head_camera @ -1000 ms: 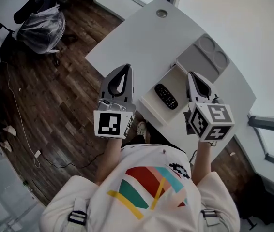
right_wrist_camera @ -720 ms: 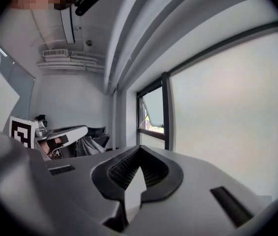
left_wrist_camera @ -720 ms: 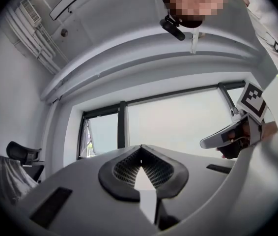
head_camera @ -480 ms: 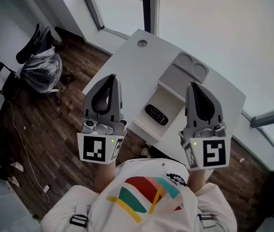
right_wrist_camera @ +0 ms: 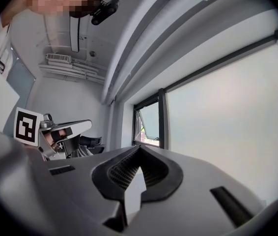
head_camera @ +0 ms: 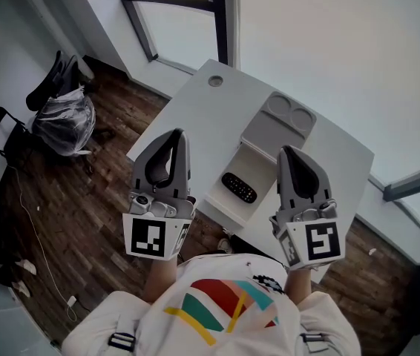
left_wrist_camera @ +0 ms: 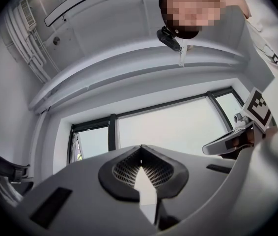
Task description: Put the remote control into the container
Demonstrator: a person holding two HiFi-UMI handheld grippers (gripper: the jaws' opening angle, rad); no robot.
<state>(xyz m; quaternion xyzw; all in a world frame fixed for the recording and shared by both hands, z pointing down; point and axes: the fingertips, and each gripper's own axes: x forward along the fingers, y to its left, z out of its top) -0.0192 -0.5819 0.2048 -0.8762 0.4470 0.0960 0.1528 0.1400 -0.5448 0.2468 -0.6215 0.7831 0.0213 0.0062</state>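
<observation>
Rising away from the desk (head_camera: 195, 117), the left gripper (head_camera: 174, 136) and the right gripper (head_camera: 287, 153) now sit higher and closer to the person's chest than a second ago, when both reached down beside the container (head_camera: 258, 165). Each now points out toward the window (left_wrist_camera: 178, 127) rather than down at the work. Each gripper's own view shows its jaws pressed together at the tips with nothing between them, so neither carries anything. The remote control (head_camera: 238, 188) has not moved in that time. It lies flat on the floor of the open cream container, slantwise, near the end closest to the person and well apart from both grippers. Judged from this, the placing is already done and the lift looks like a withdrawal, not a fresh approach; nothing seems left but to stay clear. The container stands at the near edge of the desk and holds only the remote. Just beyond its far end lies a grey tray (head_camera: 266, 132) with two round recesses (head_camera: 280, 104), which look empty. Whether it is a lid for the container, or joined to it, cannot be told from here.
</observation>
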